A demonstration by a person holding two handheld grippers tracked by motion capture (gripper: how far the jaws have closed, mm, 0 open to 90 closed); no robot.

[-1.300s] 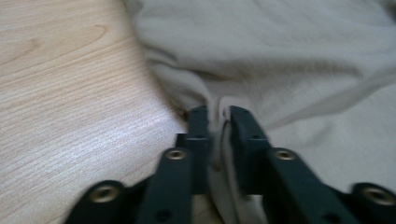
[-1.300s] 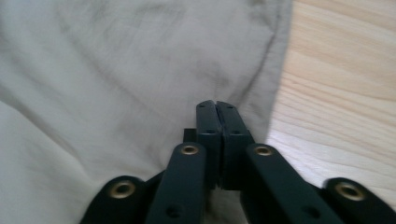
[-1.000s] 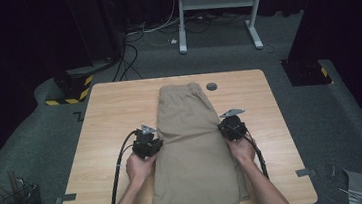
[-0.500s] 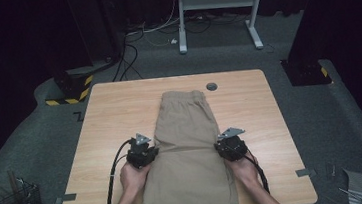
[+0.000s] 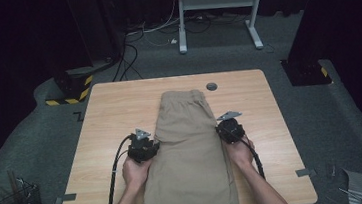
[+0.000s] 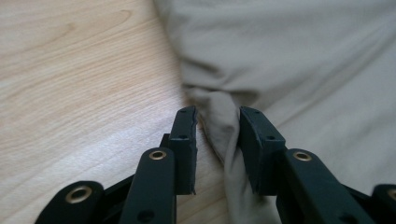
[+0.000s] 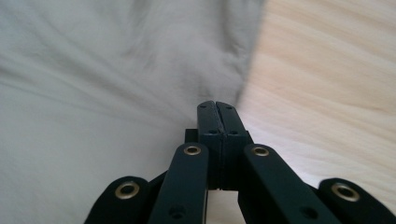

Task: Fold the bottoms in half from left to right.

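- Both hands slid back toward the near edge and then forward a little, and the long beige cotton trousers (image 5: 190,156) got stretched flatter on the light wooden table (image 5: 115,113).
- left gripper (image 6: 217,127): jaws part-open, just been opening, with a pinched fold of the edge between them.
- right gripper (image 7: 217,109): just snapped shut at the fabric's edge; can't tell if it caught any.
- Looks like smoothing before a fold. Next: regrip both edges evenly.
- Far off: small dark round disc (image 5: 211,86) past the waistband.

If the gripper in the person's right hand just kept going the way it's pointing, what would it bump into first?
Most likely the khaki shorts. The right gripper, jaws shut, sits at their edge and points into the cloth lying flat on the wooden table. Depth is hard to judge, though.
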